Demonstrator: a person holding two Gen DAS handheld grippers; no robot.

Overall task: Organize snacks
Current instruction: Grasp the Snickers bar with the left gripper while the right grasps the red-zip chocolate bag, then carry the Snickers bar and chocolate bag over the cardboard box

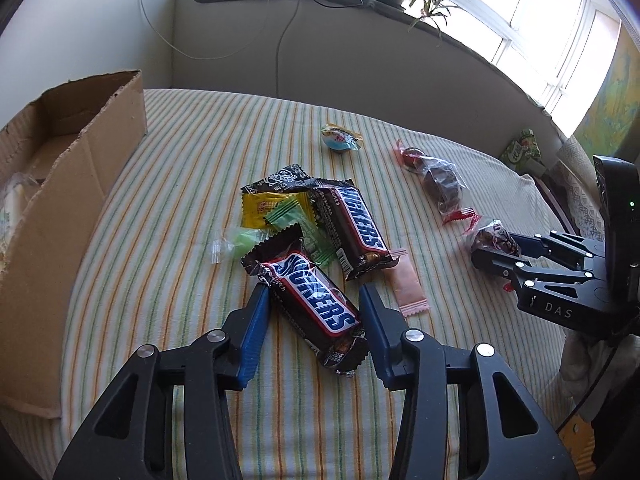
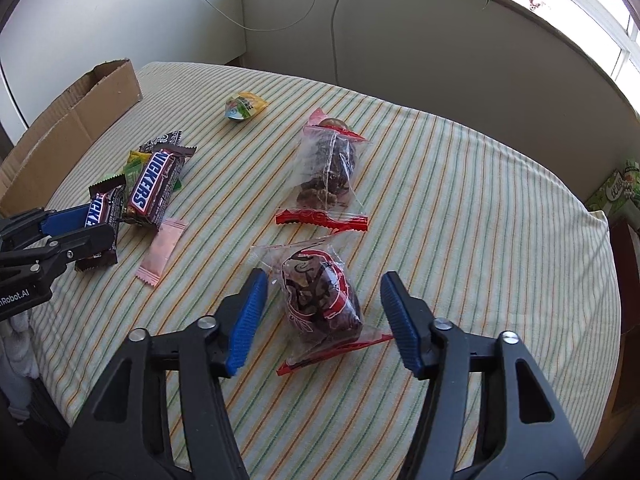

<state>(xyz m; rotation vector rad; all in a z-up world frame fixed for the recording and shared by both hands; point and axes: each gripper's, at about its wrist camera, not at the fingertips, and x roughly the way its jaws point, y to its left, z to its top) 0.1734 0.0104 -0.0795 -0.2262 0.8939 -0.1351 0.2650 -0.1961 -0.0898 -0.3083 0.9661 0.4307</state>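
Two grippers over one striped tablecloth point(image 2: 460, 184), both spread wide, gripping nothing. The cardboard box point(image 1: 80, 168) sits at the cloth's left edge, open top, its near wall torn and low; bare cloth lies between it and the snack pile. Your left gripper point(image 1: 312, 300) straddles the near Snickers bar point(image 1: 312, 300), blue pads either side of it, gaps showing on both sides. The second Snickers bar point(image 1: 352, 232) lies just behind, overlapping a yellow packet point(image 1: 260, 210) and green wrappers point(image 1: 292, 220), with a black wrapper point(image 1: 280, 180) at the back of the pile. A pink sachet point(image 1: 408, 284) lies just right of the pile, close to your left gripper's right finger. Your right gripper point(image 2: 320, 292) straddles the near bag of dark dried fruit point(image 2: 320, 300), not touching it; the bag's red-edged end points toward you. The second fruit bag point(image 2: 328, 168) lies just beyond, the red seams nearly meeting. A small round candy point(image 2: 242, 109) sits alone toward the far edge, well apart. Right side and far side of the cloth are open stripes. A green carton point(image 2: 620, 192) stands off the cloth's right edge.
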